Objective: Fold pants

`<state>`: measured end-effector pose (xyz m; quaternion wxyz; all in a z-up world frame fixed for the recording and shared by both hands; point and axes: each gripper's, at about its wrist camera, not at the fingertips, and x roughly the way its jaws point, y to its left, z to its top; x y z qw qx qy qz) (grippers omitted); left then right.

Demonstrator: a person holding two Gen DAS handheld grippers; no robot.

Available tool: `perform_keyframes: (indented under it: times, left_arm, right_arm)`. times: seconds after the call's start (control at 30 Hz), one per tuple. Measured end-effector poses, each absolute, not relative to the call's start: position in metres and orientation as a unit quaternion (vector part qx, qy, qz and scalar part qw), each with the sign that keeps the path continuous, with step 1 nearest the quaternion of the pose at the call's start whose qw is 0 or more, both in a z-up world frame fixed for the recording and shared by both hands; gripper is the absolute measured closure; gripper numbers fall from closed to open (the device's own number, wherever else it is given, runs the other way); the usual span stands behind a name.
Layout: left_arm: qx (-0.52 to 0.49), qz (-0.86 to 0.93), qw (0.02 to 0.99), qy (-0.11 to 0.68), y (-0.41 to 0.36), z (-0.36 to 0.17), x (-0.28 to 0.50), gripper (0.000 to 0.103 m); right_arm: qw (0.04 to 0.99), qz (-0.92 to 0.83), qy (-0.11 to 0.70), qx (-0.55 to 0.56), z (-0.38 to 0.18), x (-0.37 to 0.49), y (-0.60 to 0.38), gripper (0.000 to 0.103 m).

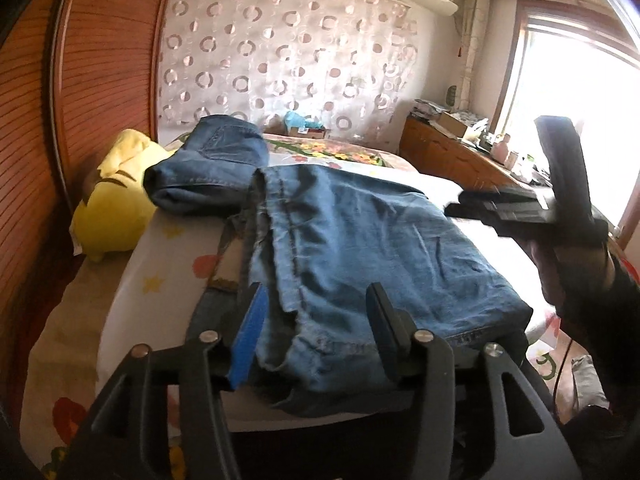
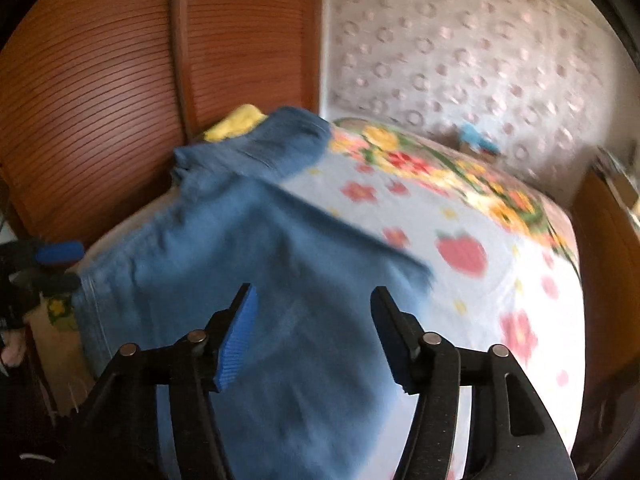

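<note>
Blue denim pants lie on the bed, legs folded over each other with the frayed hems toward me and the waist part bunched at the far left. My left gripper is open just above the hem end, holding nothing. My right gripper is open above the pants in a blurred view; it also shows at the right edge of the left wrist view. The left gripper appears at the left edge of the right wrist view.
The bed has a flowered sheet. A yellow plush pillow lies at the left by the wooden slatted wardrobe. A cluttered wooden dresser stands at the far right under a bright window.
</note>
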<state>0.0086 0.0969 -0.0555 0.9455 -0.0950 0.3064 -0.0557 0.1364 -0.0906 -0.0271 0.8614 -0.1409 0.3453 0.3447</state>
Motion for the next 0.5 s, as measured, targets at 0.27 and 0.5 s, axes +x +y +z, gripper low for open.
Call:
perform_keyframes:
  times: [0.27, 0.5]
  left_arm:
    - [-0.070, -0.069, 0.941, 0.325, 0.067, -0.061, 0.029, 0.051]
    - [-0.060, -0.067, 0.935, 0.344, 0.058, -0.072, 0.035, 0.051]
  right_arm:
    - [0.860, 0.318, 0.389, -0.092, -0.055, 0.102, -0.149, 0.042]
    - [0.851, 0.313, 0.416, -0.072, -0.078, 0.080, -0.164, 0.042]
